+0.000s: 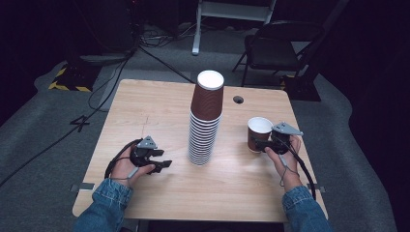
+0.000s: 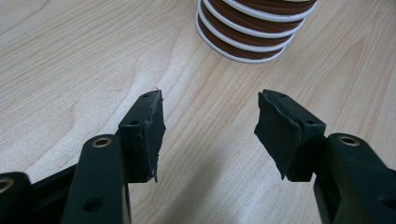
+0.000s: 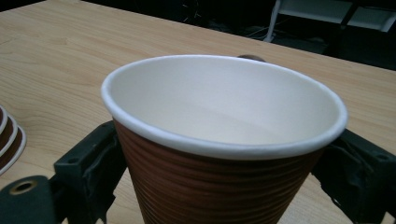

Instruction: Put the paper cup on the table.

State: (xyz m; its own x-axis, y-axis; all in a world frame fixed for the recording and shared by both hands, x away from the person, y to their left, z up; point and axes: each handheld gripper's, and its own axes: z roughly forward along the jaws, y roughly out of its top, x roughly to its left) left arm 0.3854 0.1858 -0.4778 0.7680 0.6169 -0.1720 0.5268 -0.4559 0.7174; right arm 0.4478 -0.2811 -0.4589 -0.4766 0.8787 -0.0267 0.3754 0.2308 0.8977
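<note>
A tall stack of upside-down brown ribbed paper cups (image 1: pixel 205 121) stands at the middle of the wooden table (image 1: pixel 145 106). Its lowest white rims (image 2: pixel 252 28) lie just ahead of my left gripper (image 2: pixel 210 126), which is open over bare wood with nothing between its pads. In the high view the left gripper (image 1: pixel 164 158) rests low at the stack's left. A single upright brown cup with a white inside (image 3: pixel 224 107) sits between the jaws of my right gripper (image 3: pixel 224 163), the pads pressing its ribbed wall on both sides. This cup (image 1: pixel 259 130) and the right gripper (image 1: pixel 258 143) are right of the stack.
A small round hole (image 1: pixel 238 99) is in the tabletop behind the single cup. A dark folding chair (image 1: pixel 275 48) and a white stand base (image 1: pixel 232 14) lie beyond the far edge, with cables on the grey floor (image 1: pixel 111 77). The stack's edge (image 3: pixel 7 140) shows left of the held cup.
</note>
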